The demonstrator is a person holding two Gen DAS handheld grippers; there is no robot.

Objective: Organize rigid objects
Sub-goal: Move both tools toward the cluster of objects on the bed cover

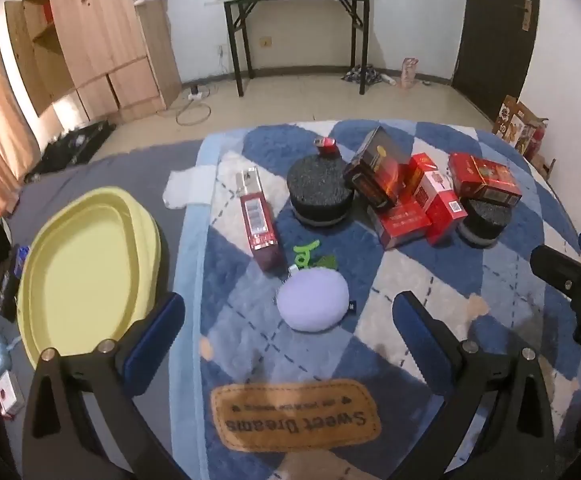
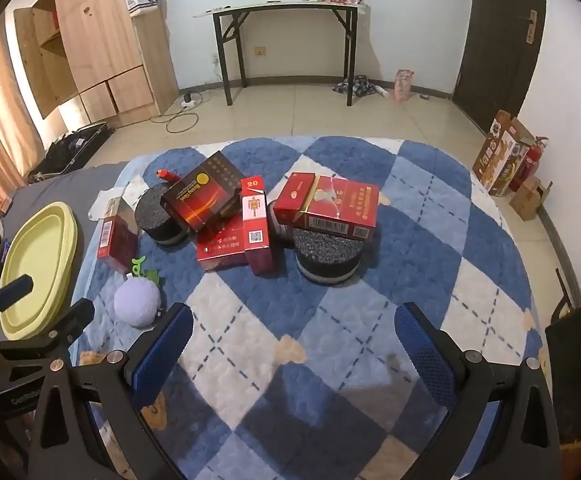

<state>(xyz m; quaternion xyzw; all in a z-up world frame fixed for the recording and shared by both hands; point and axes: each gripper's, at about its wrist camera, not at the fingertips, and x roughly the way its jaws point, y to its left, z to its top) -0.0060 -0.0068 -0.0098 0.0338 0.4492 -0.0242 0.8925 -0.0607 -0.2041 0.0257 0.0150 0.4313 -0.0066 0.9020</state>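
Note:
A pile of red boxes [image 1: 418, 208] lies on the blue checked blanket [image 1: 430, 300], with a dark box [image 1: 378, 164] leaning on top. Two black round pads [image 1: 320, 190] [image 1: 484, 220] sit among them. A long dark-red box [image 1: 258, 220] lies apart to the left, and a small red item [image 1: 324, 144] stands behind the nearer pad. A purple plush ball [image 1: 312, 302] rests just ahead of my open left gripper [image 1: 289, 300]. My right gripper [image 2: 294, 312] hangs open and empty above the blanket, short of the boxes [image 2: 326, 210].
A pale yellow oval tray [image 1: 86, 264] sits on the grey sheet left of the blanket. A brown "Sweet Dreams" patch [image 1: 294, 414] marks the near blanket edge. Beyond the bed are tiled floor, a black-legged table [image 1: 298, 0], a wooden wardrobe and a dark door.

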